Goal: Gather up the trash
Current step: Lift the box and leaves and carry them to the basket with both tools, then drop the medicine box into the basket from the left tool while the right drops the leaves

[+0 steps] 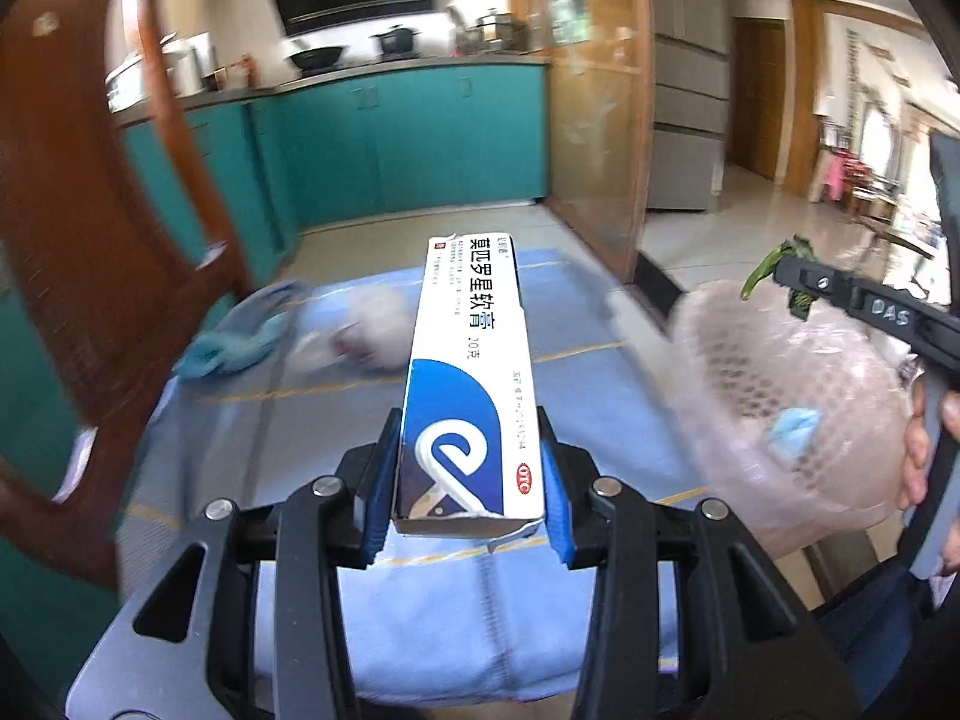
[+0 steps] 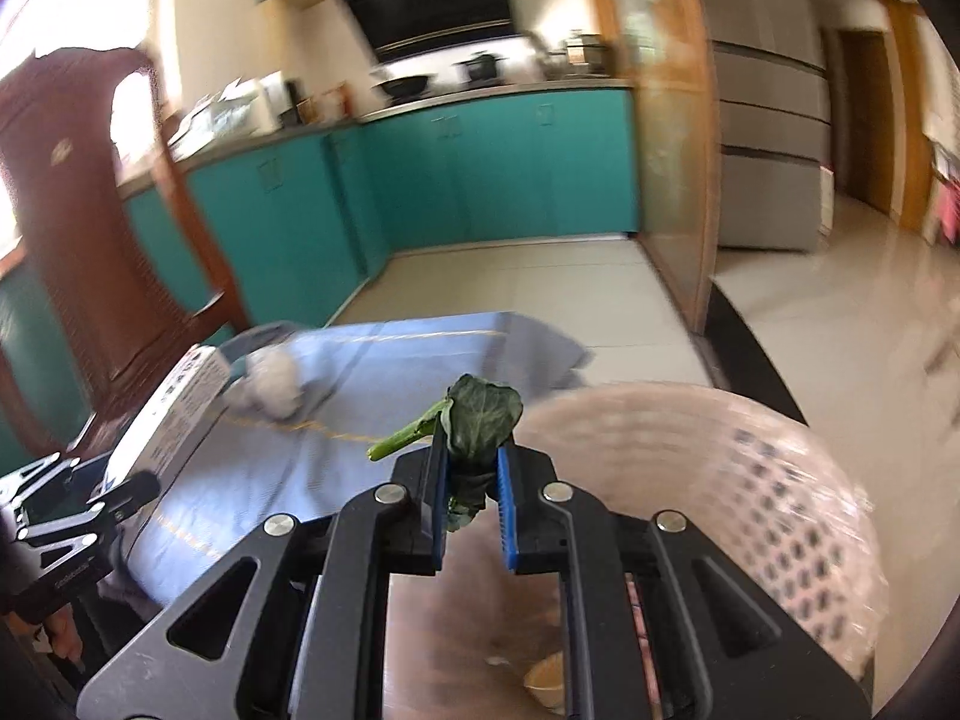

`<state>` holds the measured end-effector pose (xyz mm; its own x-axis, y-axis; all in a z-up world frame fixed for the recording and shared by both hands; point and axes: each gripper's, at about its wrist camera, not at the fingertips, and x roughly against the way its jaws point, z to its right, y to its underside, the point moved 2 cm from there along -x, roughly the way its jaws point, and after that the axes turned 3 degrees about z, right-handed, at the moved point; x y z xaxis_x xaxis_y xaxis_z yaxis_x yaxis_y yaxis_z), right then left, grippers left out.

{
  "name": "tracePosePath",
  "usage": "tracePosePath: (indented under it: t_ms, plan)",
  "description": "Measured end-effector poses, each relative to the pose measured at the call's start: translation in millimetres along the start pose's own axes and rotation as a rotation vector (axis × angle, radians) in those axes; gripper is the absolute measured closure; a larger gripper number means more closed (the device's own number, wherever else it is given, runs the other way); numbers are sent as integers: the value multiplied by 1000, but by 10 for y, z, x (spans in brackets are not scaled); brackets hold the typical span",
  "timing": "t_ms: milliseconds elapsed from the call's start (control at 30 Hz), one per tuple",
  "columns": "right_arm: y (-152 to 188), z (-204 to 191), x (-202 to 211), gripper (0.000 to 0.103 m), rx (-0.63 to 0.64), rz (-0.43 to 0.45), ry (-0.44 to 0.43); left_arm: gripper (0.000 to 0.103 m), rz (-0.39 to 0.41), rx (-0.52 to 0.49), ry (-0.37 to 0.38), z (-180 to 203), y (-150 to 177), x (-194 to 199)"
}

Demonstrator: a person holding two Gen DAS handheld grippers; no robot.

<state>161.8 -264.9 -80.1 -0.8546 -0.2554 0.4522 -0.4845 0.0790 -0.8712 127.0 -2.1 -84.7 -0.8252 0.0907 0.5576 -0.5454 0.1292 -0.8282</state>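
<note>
The left gripper (image 1: 468,468) is clamping an ointment box (image 1: 468,384); the right gripper (image 2: 474,474) is pinching a wilted leaf (image 2: 480,414), with a blurred, seemingly pink basket (image 2: 750,480) at three o'clock.

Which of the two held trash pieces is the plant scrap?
The green leaf in the right gripper; the left gripper clamps a blue-and-white ointment box.

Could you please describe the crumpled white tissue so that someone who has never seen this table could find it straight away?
Start at the table's light blue cloth. Towards its far left end, beyond the ointment box held in the left gripper, lies the crumpled tissue. It is a pale, whitish wad, unlike the blue-green rag lying just left of it.
</note>
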Motion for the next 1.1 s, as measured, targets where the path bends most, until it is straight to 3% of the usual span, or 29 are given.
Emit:
tracePosePath:
  t_ms: [200, 300, 467, 667, 967, 1067, 1100]
  plan:
    - [55, 646, 256, 89, -146, 46, 108, 62, 2, -63, 147, 599, -172, -194]
    - [99, 820, 326, 89, -186, 54, 135, 62, -7, -97, 228, 939, -202, -291]
    - [136, 965, 377, 89, -208, 64, 168, 62, -13, -142, 297, 1302, -225, -366]
    - [173, 1013, 405, 89, -209, 60, 182, 61, -33, -175, 323, 1556, -156, -431]
    - [191, 984, 402, 89, -196, 51, 187, 61, -38, -176, 322, 1618, -143, -448]
    - [184, 966, 366, 88, -195, 39, 187, 57, -44, -185, 324, 1615, -133, -453]
    - [185, 976, 358, 83, -196, 33, 190, 50, -43, -189, 324, 1619, -132, -447]
